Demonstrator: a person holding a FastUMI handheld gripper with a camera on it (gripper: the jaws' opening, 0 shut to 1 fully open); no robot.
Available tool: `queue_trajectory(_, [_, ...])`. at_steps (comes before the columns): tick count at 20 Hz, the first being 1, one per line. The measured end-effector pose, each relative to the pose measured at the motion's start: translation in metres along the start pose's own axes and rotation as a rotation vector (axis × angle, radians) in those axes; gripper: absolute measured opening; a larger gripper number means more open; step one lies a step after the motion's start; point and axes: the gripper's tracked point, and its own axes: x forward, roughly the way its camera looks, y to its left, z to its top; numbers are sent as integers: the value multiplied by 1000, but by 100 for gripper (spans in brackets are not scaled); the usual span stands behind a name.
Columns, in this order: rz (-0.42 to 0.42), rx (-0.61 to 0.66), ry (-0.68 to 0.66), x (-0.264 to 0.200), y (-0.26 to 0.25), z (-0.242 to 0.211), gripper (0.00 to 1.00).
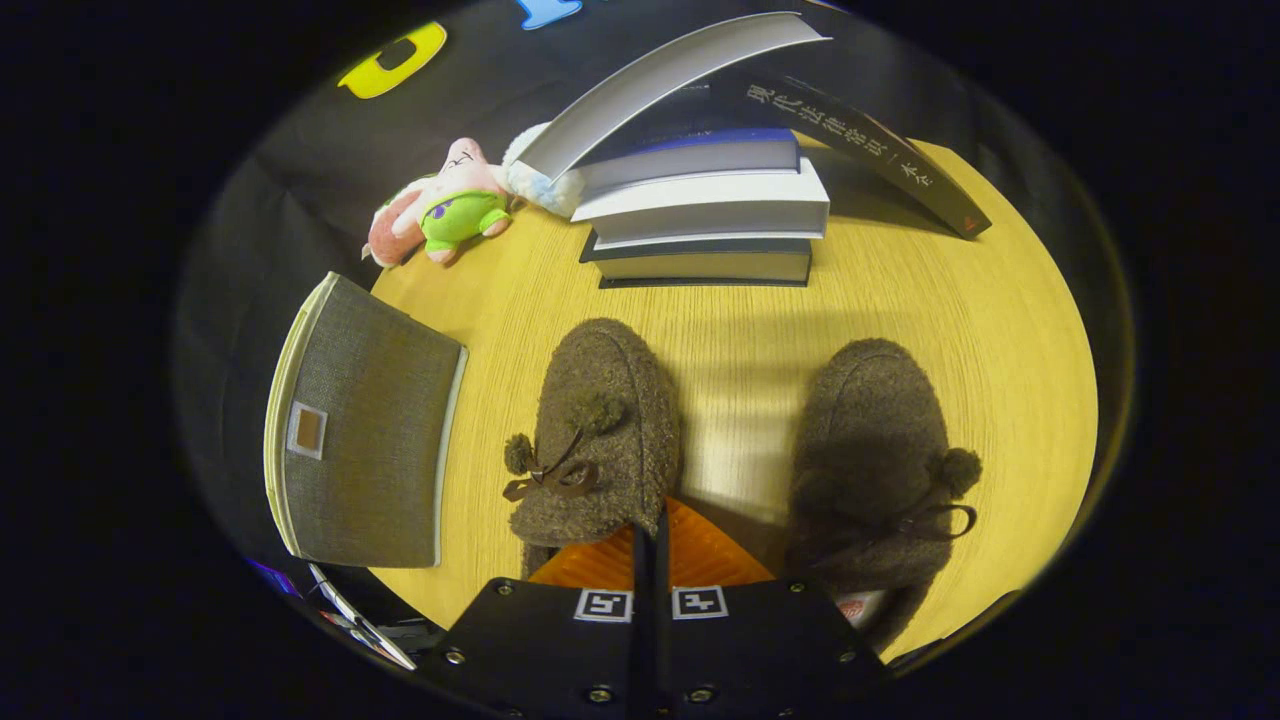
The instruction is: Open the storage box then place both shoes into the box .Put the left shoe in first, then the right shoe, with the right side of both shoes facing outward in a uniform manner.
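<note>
Two brown fuzzy slippers with pompoms and bow laces lie on the yellow wooden table (760,330), toes pointing away from me. One shoe (600,430) sits just ahead and slightly left of my fingers; the other shoe (870,470) lies to their right. My gripper (650,525) is shut, fingers pressed together, tips right at the near edge of the left-hand shoe; I cannot tell whether any fabric is pinched. The grey fabric storage box (360,430) stands left of the shoes, its lid down.
A stack of thick books (710,215) lies beyond the shoes, with a dark book (870,150) leaning against it and a grey cover (670,80) arching above. Plush toys (440,205) sit at the far left by the black cloth wall.
</note>
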Motion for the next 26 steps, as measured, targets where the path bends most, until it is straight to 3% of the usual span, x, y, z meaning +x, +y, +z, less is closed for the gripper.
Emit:
queue_trajectory(7, [71, 70, -33, -47, 47, 29, 0])
queue_trajectory(17, [185, 11, -116, -108, 145, 78, 0])
queue_trajectory(21, [252, 4, -118, -111, 201, 86, 0])
queue_trajectory(26, [291, -20, -84, -84, 265, 86, 0])
